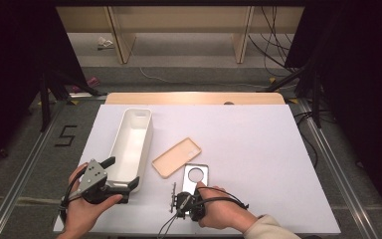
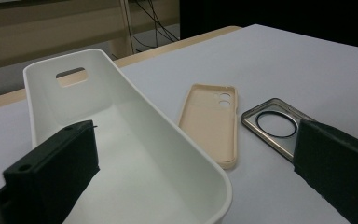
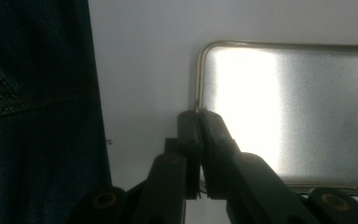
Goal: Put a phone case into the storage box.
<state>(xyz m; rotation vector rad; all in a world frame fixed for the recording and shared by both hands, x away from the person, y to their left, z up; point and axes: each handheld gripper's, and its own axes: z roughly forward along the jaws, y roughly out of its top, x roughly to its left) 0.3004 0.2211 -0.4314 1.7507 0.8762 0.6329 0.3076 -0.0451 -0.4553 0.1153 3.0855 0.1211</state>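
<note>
A clear phone case (image 1: 195, 178) with a round ring lies near the table's front; it also shows in the left gripper view (image 2: 286, 145). My right gripper (image 1: 192, 195) lies low at its near short end. Seen up close, the right gripper (image 3: 198, 114) has its jaws pressed together on the rim of the clear case (image 3: 298, 107). A beige phone case (image 1: 176, 157) lies face up just left of it. My left gripper (image 1: 122, 174) is open at the near end of a long white bin (image 1: 146, 144); one jaw is inside the bin, the other outside its right wall (image 2: 168, 135).
The white table top (image 1: 258, 149) stretches bare to the right and back, ending in a wooden strip (image 1: 194, 98). Blue denim (image 3: 37, 116) shows past the table's near edge. Dark stands and cables flank the table.
</note>
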